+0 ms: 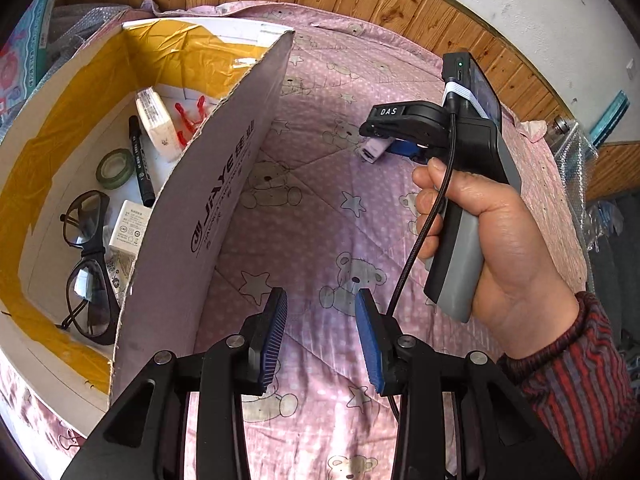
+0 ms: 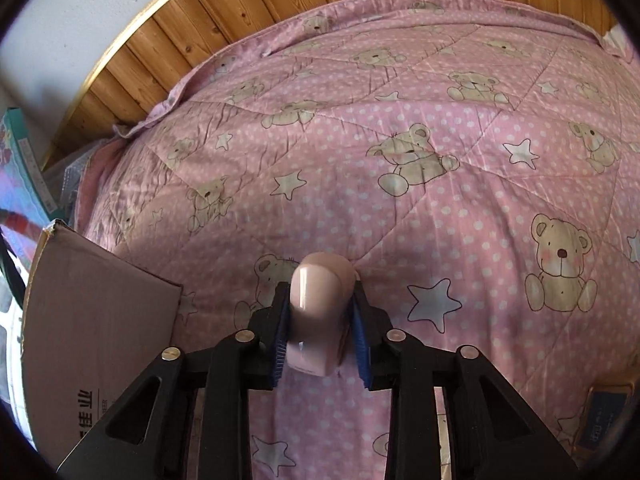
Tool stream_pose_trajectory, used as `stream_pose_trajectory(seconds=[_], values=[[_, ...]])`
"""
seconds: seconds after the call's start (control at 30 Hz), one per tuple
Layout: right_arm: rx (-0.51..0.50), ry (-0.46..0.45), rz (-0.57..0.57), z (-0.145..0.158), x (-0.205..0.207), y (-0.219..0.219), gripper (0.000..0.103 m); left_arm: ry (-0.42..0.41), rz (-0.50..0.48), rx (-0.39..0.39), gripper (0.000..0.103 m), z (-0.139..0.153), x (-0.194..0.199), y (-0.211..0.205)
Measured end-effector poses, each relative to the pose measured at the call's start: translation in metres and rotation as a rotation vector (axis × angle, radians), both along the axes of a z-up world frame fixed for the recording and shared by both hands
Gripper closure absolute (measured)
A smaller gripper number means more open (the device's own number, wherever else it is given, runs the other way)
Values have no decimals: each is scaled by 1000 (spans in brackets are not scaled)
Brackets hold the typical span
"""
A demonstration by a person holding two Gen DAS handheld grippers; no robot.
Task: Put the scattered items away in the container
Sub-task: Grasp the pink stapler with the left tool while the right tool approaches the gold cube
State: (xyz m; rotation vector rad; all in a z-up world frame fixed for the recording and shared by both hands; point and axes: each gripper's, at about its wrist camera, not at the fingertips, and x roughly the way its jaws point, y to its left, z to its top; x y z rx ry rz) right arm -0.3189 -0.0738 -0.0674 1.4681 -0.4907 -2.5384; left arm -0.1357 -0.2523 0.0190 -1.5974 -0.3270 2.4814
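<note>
1. Between the right gripper's point(image 2: 320, 332) blue pads sits a small pink device point(image 2: 318, 312), clamped on both flanks and raised clear of the pink bear quilt point(image 2: 460, 208); the grasp looks square, so I judge the job now is carriage, not re-gripping
2. The left gripper point(image 1: 322, 336) hangs empty with its jaws parted, just beside the cardboard box's point(image 1: 224, 184) raised flap; I would keep it there, out of the other's path
3. To place well, lift the device above the flap's top edge before crossing, since that flap stands tall between quilt and box interior; clipping it could tip the wall or twist the device in the pads
4. Inside lie glasses point(image 1: 86, 264), a white charger point(image 1: 130, 226), a black marker point(image 1: 141, 164), a green tape roll point(image 1: 115, 168), a white tube point(image 1: 156, 120) and red clips point(image 1: 192, 118); bare floor shows toward the middle, a fair spot to release
5. Beyond, the quilt is open up to the wooden wall panelling point(image 2: 280, 4), leaving generous swing room
</note>
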Motion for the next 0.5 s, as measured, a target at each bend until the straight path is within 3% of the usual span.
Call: stream_pose_trajectory(seconds=[0.13, 0.27, 0.37, 0.5], values=[[-69, 14, 37, 16, 28, 9, 77, 5, 2, 21, 66, 0, -1, -5], [-92, 9, 149, 35, 91, 8, 76, 20, 0, 23, 66, 5, 1, -3], [-37, 6, 261, 39, 149, -1, 76, 32, 5, 21, 66, 11, 6, -4], [83, -9, 332, 19, 195, -17, 74, 22, 10, 6, 66, 9, 18, -5]])
